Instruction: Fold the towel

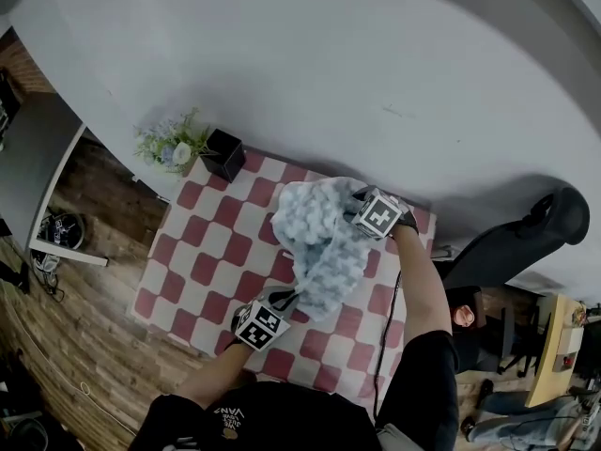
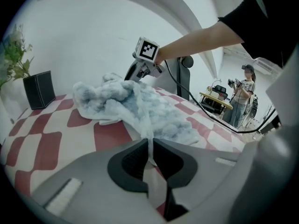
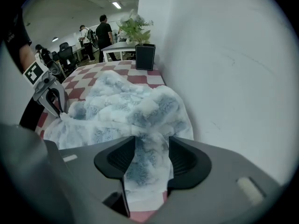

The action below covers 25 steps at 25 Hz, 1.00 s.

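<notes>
The towel [image 1: 324, 238] is lying in a fluffy blue-and-white heap on the red-and-white checked table [image 1: 202, 256], bunched up and nowhere near flat. I'm judging the fold as barely getting going: no clean crease is showing, no edges are lining up, and all the spreading out and bringing of halves together is looking like work waiting to be done. The left gripper [image 2: 150, 155] is working the near side, its jaws closing almost fully on a thin edge of the cloth, with the fabric running up taut from between them into the heap. The right gripper [image 3: 152, 158] is pointing steeply down at the far side, close to the white wall. Its jaws are standing wide apart with a flap of the towel lying loose between them, and as far as I'm seeing they're not pinching it. So one end is being held firmly while the other is merely sitting in an open grip. That grip is probably needing to close before anything can be lifted or stretched. Counting up now, I'm seeing one towel, two grippers and one table. At the table's far left corner there's one black box [image 1: 223, 153] and one plant [image 1: 169, 144], and I'm not able to tell whether the plant is standing in the box or just beside it
</notes>
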{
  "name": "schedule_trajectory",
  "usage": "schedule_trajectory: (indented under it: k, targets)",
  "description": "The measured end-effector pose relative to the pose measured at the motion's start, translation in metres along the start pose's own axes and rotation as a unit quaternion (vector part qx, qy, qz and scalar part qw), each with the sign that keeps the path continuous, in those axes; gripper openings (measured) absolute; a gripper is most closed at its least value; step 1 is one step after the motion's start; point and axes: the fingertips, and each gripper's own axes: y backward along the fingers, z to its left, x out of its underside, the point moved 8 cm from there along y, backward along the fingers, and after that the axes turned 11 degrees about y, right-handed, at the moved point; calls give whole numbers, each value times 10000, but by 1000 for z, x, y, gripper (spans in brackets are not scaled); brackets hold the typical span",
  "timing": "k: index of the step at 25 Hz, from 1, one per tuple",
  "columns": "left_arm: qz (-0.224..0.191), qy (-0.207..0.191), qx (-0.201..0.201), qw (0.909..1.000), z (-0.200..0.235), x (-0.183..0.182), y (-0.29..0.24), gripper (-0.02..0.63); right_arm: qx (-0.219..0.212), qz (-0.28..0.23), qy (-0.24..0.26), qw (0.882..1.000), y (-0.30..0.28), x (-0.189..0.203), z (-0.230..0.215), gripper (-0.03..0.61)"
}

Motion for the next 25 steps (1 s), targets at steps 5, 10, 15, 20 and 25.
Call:
schedule_trajectory:
  k: [5,10,15,20,25]
  targets:
    - [-9,-4,0,10000,1,0,1,34,-379,-137,-266,9988,-8,5,7,130]
    - [-19,43,48,10000,3,1,1,34,126,-500,-361,9980,12,8,13,48]
    - [-156,61,-40,9999,12,-7,12,32,985,-1141,-999,9835,59,22,29,39]
    - [-718,-170,-237,9970,24,-37,47,31,1833,-1607,-1775,9534,109,38,71,37]
    - [-1278,-375,-391,9903,38,-62,91,29,2465,-2058,-2575,9114,149,44,132,35]
